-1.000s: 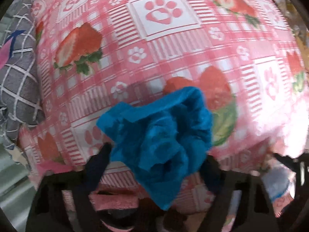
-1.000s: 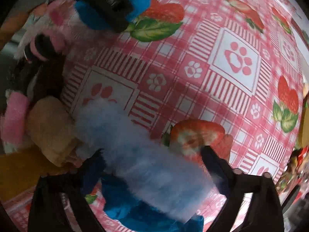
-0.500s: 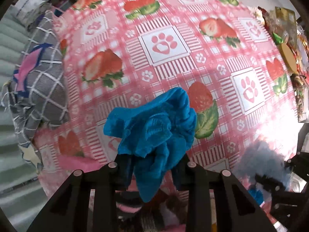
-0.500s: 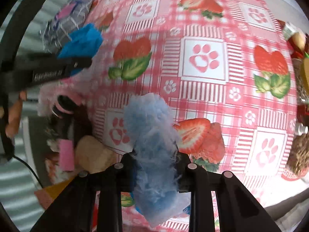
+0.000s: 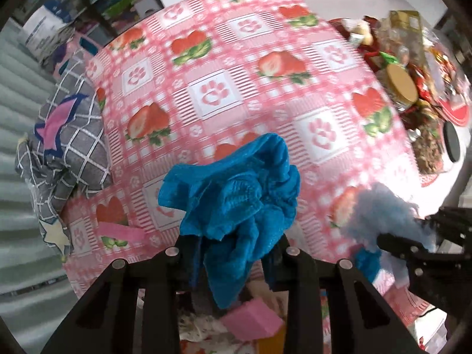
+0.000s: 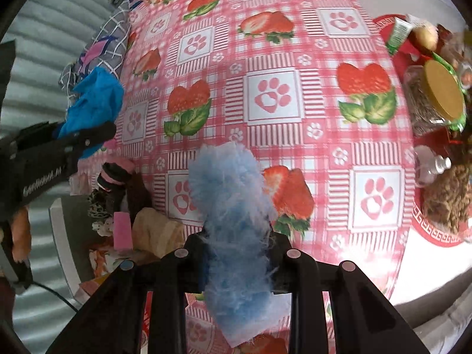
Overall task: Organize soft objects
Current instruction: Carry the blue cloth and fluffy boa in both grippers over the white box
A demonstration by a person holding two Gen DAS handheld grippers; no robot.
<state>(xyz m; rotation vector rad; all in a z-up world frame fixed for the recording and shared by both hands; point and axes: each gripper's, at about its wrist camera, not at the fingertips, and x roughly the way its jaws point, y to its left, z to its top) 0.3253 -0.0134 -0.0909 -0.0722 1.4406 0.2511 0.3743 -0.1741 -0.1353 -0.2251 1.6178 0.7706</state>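
My left gripper (image 5: 233, 244) is shut on a bright blue crumpled cloth (image 5: 236, 188), held above the pink strawberry tablecloth (image 5: 224, 67). My right gripper (image 6: 239, 250) is shut on a pale blue fluffy item (image 6: 233, 206), also held above the table. Each gripper shows in the other's view: the blue cloth (image 6: 94, 103) at the left of the right wrist view, the fluffy item (image 5: 383, 215) at the right of the left wrist view. A pile of soft things (image 6: 126, 206) with a pink sponge block (image 5: 250, 321) lies below at the table's near edge.
A grey checked fabric with a pink star (image 5: 67, 141) lies at the table's left edge. Jars, a gold-lidded container (image 6: 442, 91) and snack packets crowd a red tray (image 6: 436, 236) at the right. A corrugated wall (image 6: 44, 29) stands to the left.
Both grippers have risen away from the table with their items held; more of the tablecloth and the clutter at the right has come into view.
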